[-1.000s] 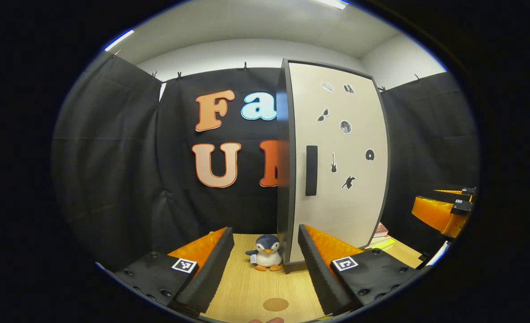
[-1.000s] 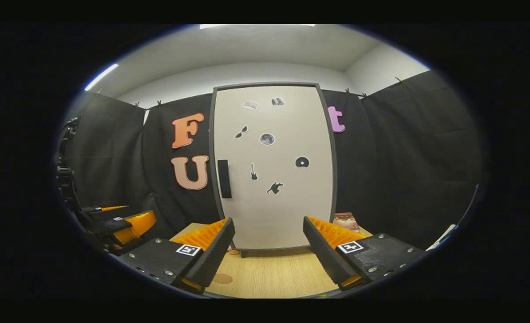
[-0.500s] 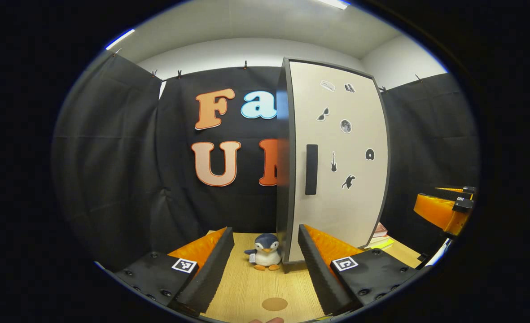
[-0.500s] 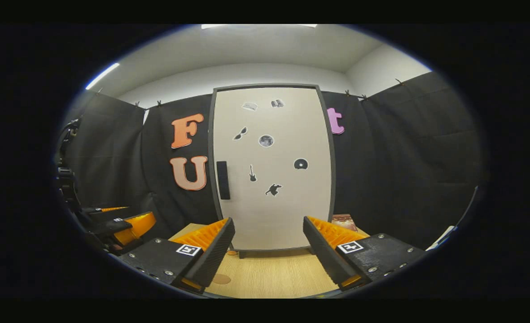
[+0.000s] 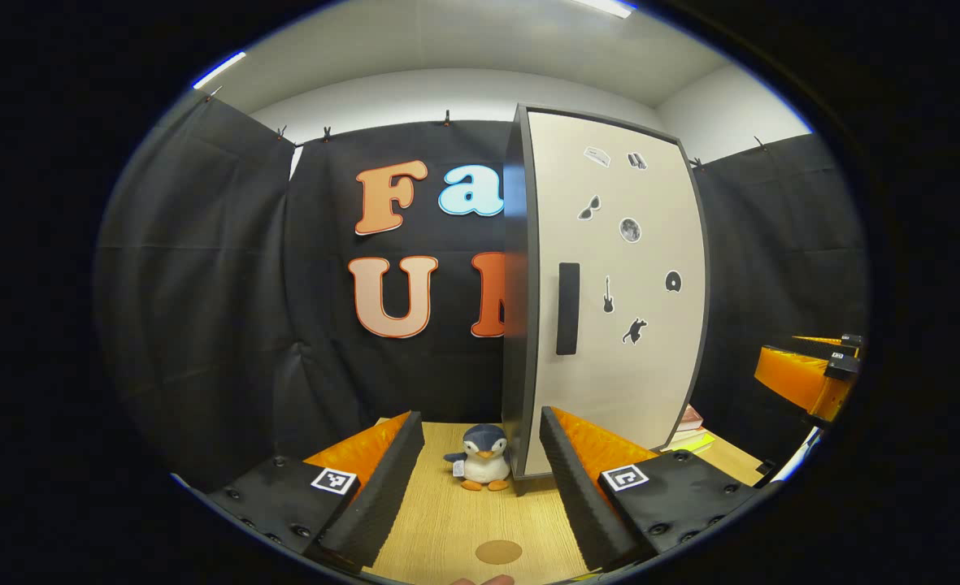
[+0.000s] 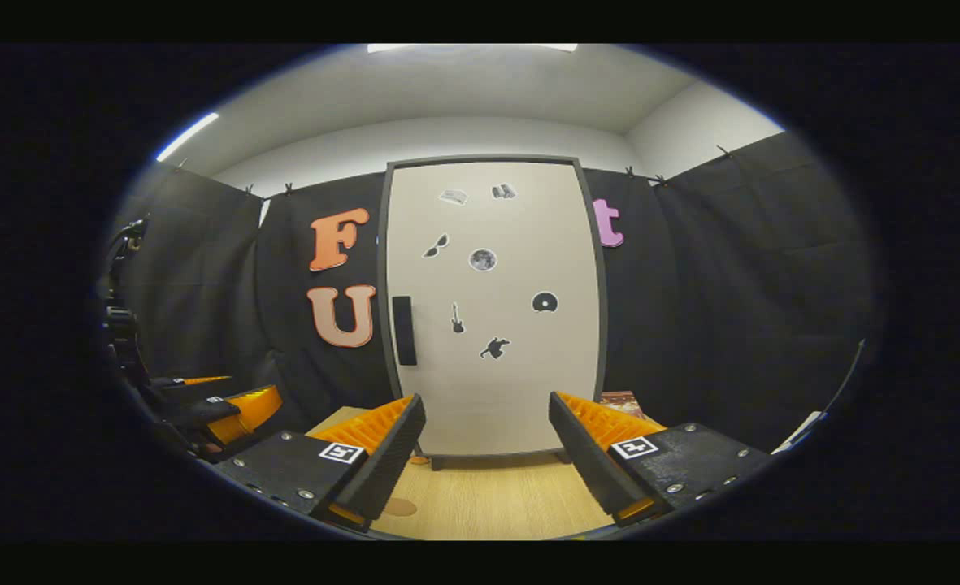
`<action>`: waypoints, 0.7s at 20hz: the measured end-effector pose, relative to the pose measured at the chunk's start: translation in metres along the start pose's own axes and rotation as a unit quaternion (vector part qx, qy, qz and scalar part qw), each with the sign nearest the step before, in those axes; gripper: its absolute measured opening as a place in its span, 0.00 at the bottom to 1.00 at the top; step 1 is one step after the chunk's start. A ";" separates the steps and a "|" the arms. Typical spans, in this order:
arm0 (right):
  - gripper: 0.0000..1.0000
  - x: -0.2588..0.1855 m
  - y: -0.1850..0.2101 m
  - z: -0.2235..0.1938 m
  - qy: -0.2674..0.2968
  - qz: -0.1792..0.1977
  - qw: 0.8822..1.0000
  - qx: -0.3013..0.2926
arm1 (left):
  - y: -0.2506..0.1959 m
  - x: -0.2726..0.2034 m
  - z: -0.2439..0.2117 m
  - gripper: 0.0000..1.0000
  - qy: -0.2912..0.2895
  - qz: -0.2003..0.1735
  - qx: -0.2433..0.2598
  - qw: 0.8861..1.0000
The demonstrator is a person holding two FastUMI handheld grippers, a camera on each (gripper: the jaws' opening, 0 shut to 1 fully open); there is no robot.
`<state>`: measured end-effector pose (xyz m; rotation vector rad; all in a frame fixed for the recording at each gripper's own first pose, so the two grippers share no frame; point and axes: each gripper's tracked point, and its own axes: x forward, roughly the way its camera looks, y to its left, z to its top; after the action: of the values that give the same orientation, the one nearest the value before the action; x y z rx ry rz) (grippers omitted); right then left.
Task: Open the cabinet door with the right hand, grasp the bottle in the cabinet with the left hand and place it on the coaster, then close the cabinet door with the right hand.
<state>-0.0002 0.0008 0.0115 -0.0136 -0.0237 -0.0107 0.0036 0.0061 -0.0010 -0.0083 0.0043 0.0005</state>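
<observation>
A tall cabinet stands on the wooden table with its pale door (image 6: pixel 496 325) shut; the door (image 5: pixel 618 301) carries small stickers and a dark vertical handle (image 6: pixel 403 331) near its left edge, handle (image 5: pixel 567 308). The bottle is hidden behind the door. A round brown coaster (image 5: pixel 498 552) lies on the table near me, coaster (image 6: pixel 399 507). My left gripper (image 5: pixel 480 443) hovers open over the table, short of the cabinet. My right gripper (image 6: pixel 486 426) is open too, facing the door from a distance and touching nothing.
A small plush penguin (image 5: pixel 480 469) sits at the cabinet's left front corner. Books (image 5: pixel 688 431) lie on the table to the right of the cabinet, books (image 6: pixel 622 400). The right gripper (image 5: pixel 809 378) shows far right in the left gripper view. The left gripper (image 6: pixel 215 406) shows at left in the right gripper view.
In the right gripper view the cabinet door has slid slightly down in the frame, as the right gripper tilts or lifts a little. The left gripper has barely moved.
</observation>
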 end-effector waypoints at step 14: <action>0.95 0.016 0.017 0.004 -0.001 0.006 1.000 -0.010 | 0.010 0.009 0.000 0.94 0.001 -0.003 -0.002 1.000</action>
<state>0.0163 0.0180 0.0160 -0.0343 -0.0247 0.0010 0.0130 0.0157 -0.0014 -0.0122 0.0067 -0.0049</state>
